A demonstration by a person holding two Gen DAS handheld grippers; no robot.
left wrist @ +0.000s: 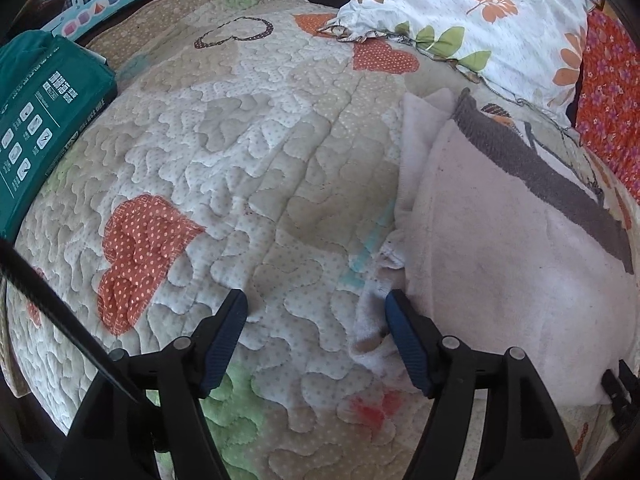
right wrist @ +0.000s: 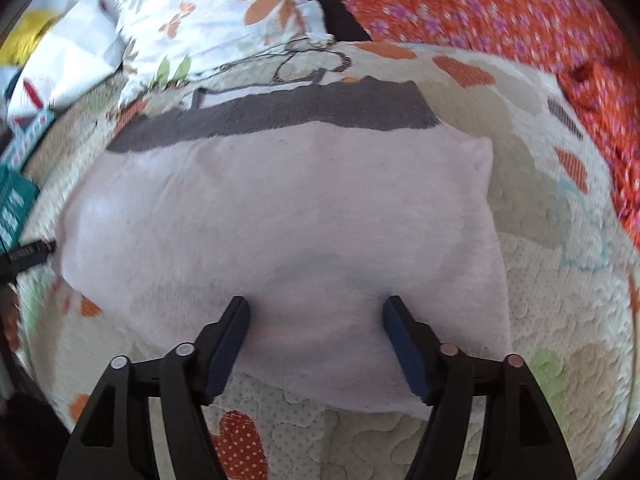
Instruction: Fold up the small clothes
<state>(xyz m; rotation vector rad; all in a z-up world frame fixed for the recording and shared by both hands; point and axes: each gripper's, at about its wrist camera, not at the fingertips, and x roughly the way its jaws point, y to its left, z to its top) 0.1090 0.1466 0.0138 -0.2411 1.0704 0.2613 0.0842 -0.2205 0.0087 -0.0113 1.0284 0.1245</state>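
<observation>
A small pale pink fleece garment (right wrist: pixel 280 216) with a dark grey band (right wrist: pixel 288 114) along its far edge lies folded flat on the quilt. In the left wrist view it (left wrist: pixel 500 248) lies at the right. My left gripper (left wrist: pixel 316 300) is open and empty over the quilt, its right finger beside the garment's left edge. My right gripper (right wrist: pixel 316 304) is open and empty, hovering over the garment's near edge.
The patchwork quilt (left wrist: pixel 240 152) with orange hearts covers the bed. A floral pillow (left wrist: pixel 460 8) lies behind the garment. An orange flowered cloth (right wrist: pixel 520 12) is at the far right. A green box (left wrist: pixel 36 120) sits at the left edge.
</observation>
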